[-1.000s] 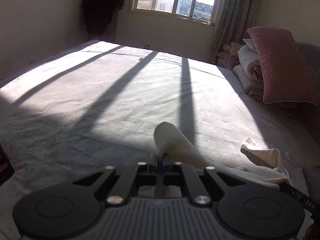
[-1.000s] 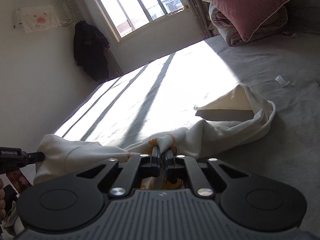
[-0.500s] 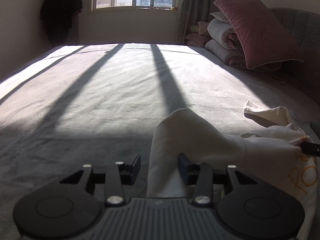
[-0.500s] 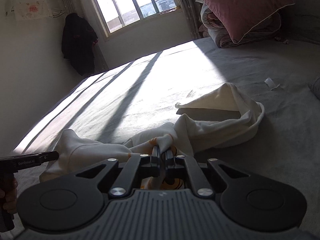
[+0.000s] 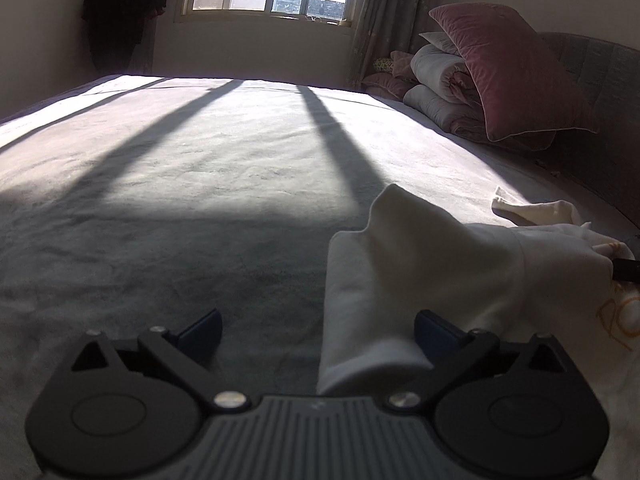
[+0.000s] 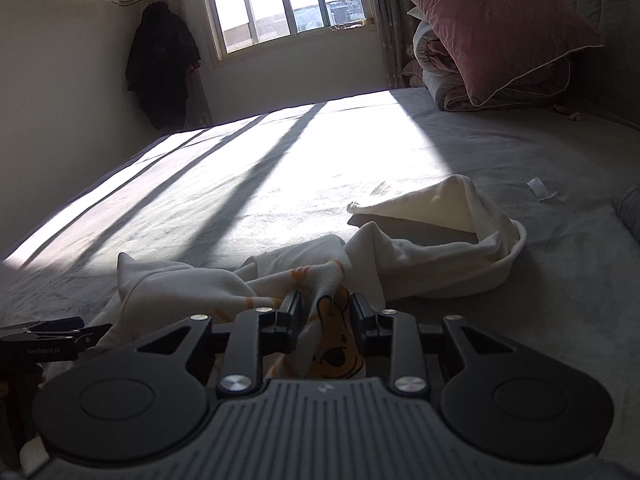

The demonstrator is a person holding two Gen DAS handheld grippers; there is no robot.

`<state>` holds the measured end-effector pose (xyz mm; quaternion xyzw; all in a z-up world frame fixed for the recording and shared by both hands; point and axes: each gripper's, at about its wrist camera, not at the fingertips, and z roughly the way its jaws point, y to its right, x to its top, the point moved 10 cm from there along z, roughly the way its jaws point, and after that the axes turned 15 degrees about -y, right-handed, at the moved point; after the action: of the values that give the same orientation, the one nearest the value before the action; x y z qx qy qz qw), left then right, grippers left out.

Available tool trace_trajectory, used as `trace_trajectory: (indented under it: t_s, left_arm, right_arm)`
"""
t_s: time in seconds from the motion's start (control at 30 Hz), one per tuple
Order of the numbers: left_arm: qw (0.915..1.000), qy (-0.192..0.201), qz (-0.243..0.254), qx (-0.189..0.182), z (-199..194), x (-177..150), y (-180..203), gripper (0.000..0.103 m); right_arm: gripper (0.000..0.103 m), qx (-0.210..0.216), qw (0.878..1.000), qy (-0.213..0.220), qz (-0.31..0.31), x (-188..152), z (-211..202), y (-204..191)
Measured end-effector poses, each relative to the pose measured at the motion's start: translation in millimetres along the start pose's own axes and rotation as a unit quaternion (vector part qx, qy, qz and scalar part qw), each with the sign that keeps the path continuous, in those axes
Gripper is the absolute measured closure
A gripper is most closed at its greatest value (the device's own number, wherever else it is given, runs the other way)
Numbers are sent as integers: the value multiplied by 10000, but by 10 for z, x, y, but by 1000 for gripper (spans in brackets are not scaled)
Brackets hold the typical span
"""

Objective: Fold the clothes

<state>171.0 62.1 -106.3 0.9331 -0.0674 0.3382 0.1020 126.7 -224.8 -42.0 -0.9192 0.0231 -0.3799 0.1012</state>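
The left gripper (image 5: 318,334) has just been opening and stands wide; the sleeve (image 5: 400,280) it pinched a second ago lies loose between its jaws on the bed (image 5: 180,200). The right gripper (image 6: 325,310) has just been opening, narrowly parted, with the bear-print shirt (image 6: 332,344) between. Only the right view shows the hood (image 6: 444,220).

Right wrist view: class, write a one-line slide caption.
Right hand-held gripper, opening around a bunched cream garment with a yellow cartoon print, on a sunlit grey bed.
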Motion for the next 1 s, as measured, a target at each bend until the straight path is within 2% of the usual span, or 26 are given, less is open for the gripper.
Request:
trace_trajectory:
  t_s: [0.43, 1.0]
  left_arm:
    - [10000, -4, -20, -27, 8, 4, -15, 0]
    - [10000, -6, -24, -25, 3, 4, -14, 0]
  right_arm:
    - [67, -206, 9989, -144, -402, -122, 145, -128]
    - [64, -220, 9989, -216, -355, -141, 129, -106]
